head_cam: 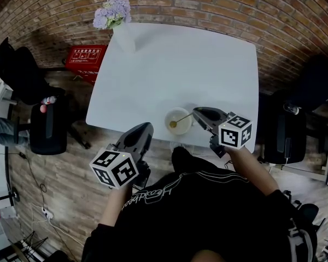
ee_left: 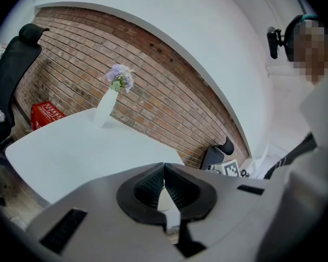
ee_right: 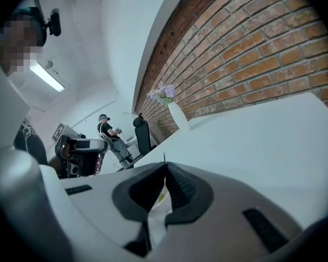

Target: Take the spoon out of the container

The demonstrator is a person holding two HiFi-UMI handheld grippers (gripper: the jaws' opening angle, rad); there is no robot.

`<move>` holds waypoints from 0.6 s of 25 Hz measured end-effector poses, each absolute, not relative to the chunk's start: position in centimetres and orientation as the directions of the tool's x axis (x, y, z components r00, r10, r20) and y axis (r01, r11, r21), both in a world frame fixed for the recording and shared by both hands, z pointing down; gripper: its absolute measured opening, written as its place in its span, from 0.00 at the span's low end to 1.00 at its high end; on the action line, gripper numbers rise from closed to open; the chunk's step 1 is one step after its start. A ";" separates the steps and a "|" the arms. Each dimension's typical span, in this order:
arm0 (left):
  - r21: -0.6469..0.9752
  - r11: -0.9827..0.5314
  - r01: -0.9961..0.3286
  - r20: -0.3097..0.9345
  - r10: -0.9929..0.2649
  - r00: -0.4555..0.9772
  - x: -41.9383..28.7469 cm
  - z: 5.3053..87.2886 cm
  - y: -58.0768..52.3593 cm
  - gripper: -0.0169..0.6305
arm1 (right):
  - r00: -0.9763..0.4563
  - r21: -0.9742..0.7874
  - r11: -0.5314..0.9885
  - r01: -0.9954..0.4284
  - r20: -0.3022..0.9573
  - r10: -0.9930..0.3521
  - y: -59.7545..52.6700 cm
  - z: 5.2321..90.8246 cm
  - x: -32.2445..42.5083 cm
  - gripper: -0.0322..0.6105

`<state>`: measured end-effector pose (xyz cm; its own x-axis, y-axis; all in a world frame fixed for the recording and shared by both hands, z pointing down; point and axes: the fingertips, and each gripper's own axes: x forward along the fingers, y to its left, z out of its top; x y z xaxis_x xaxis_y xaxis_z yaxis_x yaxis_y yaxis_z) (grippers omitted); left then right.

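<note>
A small cream container [head_cam: 182,112] stands near the front edge of the white table [head_cam: 169,64]. A gold spoon [head_cam: 181,120] lies in it, its bowl low on the left and its thin handle slanting up to the right. My right gripper [head_cam: 196,112] is shut on the handle's end. In the right gripper view the handle tip [ee_right: 164,157] pokes up between the closed pads of that gripper [ee_right: 164,167]. My left gripper [head_cam: 147,126] hangs just off the table's front edge, left of the container. It [ee_left: 164,168] is shut and holds nothing.
A white vase with purple flowers [head_cam: 118,21] stands at the table's far left corner. A red box [head_cam: 85,56] sits on the floor to the left. Black chairs stand at the left [head_cam: 44,127] and right [head_cam: 287,138]. A brick wall runs behind.
</note>
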<state>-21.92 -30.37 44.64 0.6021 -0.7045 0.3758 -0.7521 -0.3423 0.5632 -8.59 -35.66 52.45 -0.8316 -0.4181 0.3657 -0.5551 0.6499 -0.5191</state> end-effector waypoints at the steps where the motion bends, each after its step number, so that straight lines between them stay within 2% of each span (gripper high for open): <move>1: 0.563 -0.344 -0.752 0.373 -0.706 0.602 -21.9 44.5 -30.2 0.03 | -0.832 -0.524 0.646 -0.555 0.357 -0.425 -35.6 52.1 -8.4 0.05; 15: 0.543 -0.364 -0.756 0.331 -0.735 0.591 -21.6 42.0 -26.8 0.03 | -0.829 -0.496 0.670 -0.552 0.241 -0.505 -33.6 45.2 -6.6 0.05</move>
<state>-21.62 -26.77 42.03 0.5915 -0.7355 0.3305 -0.7565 -0.3643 0.5432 -6.58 -33.64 45.24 -0.8291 -0.5045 0.2410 -0.5520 0.6705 -0.4957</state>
